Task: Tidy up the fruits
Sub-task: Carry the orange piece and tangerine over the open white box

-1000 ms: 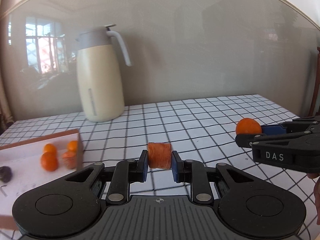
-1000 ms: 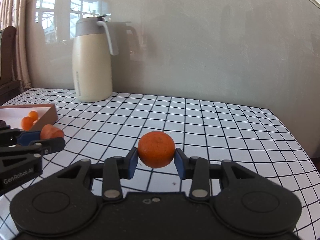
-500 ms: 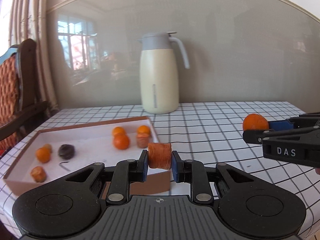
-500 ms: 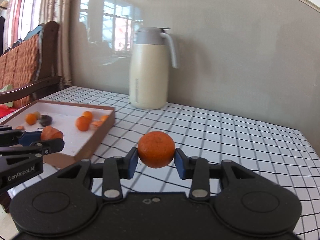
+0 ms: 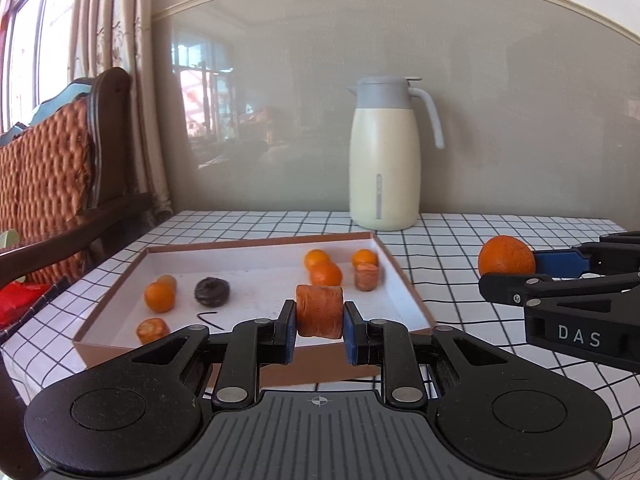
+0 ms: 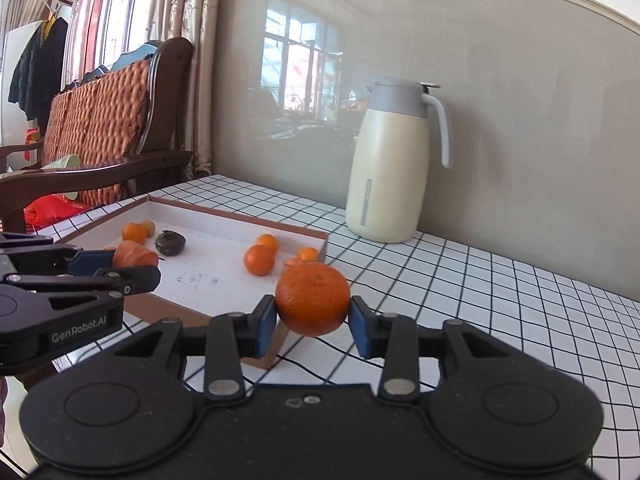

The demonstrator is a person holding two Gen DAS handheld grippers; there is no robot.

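The left gripper (image 5: 319,317) is clamped on a carrot piece (image 5: 319,310), held above the near edge of the tray (image 5: 404,280). The right gripper (image 6: 313,317) is clamped on an orange (image 6: 312,298), just right of the tray, above the checked desk (image 6: 500,280).

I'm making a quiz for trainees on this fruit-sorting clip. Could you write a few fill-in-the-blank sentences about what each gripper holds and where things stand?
1. The right hand-held gripper is shut on a round ____ tangerine.
2. The left hand-held gripper grips a cut orange cylinder-shaped fruit piece in front of the shallow ____ cardboard tray.
3. One ____ wrinkled fruit lies in the tray among the orange ones.
4. The cream thermos jug with a grey lid stands ____ the tray.

Missing words: orange; brown; dark; behind
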